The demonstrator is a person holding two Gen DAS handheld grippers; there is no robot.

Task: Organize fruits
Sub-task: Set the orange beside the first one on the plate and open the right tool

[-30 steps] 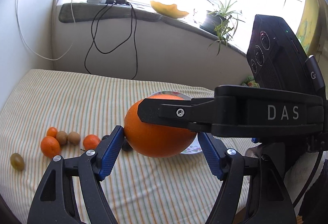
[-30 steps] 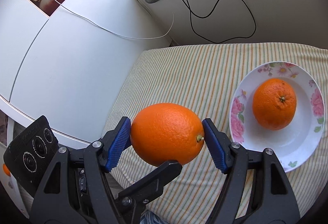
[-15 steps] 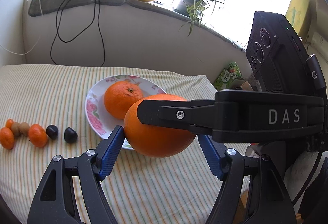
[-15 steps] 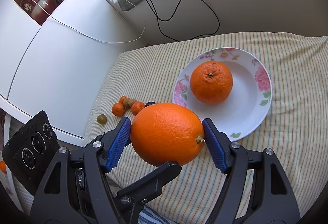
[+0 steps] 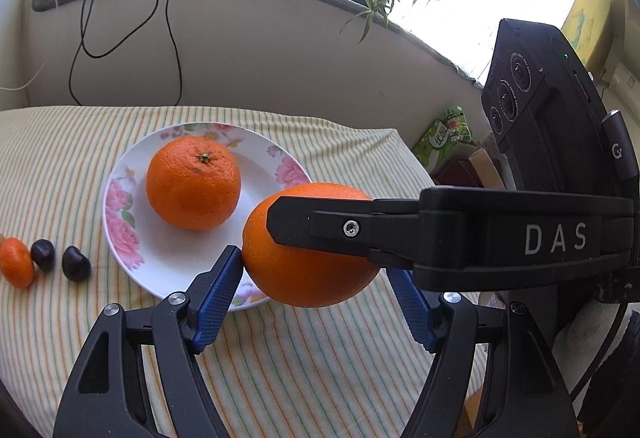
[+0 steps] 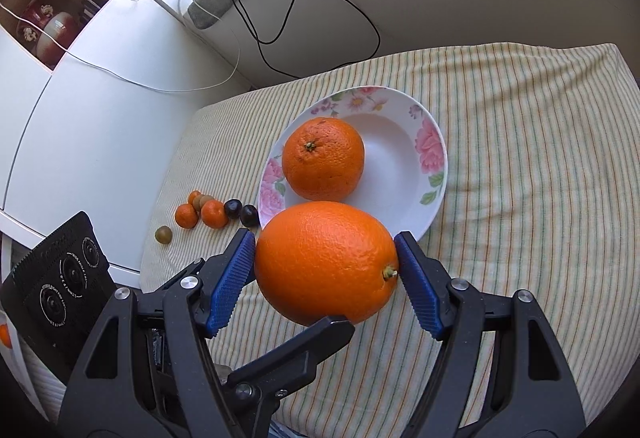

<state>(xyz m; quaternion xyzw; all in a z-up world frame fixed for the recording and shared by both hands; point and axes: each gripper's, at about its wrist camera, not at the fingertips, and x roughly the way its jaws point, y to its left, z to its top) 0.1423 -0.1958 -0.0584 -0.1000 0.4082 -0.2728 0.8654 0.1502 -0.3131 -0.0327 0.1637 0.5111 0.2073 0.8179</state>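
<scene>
Right gripper [image 6: 325, 262] jaws are pinching the large orange [image 6: 320, 258] on its left and right flanks, stem end against the right pad. Left gripper [image 5: 316, 270] is straddling the same fruit: its left pad is touching the peel, but its right pad is hidden behind the right gripper's finger, so its grip cannot be told. The orange is hanging above the near rim of the floral plate [image 6: 434, 173], where a second orange [image 6: 323, 157] is occupying the left half. Judged best practice: carrying the fruit farther and rightward over the vacant half, lowering until seated, then spreading the jaws slowly, since it may roll. Small mandarins [image 6: 214, 213] and dark fruits [image 6: 249, 215] are lying left of the plate on the striped-cloth bench [image 6: 520, 141].
</scene>
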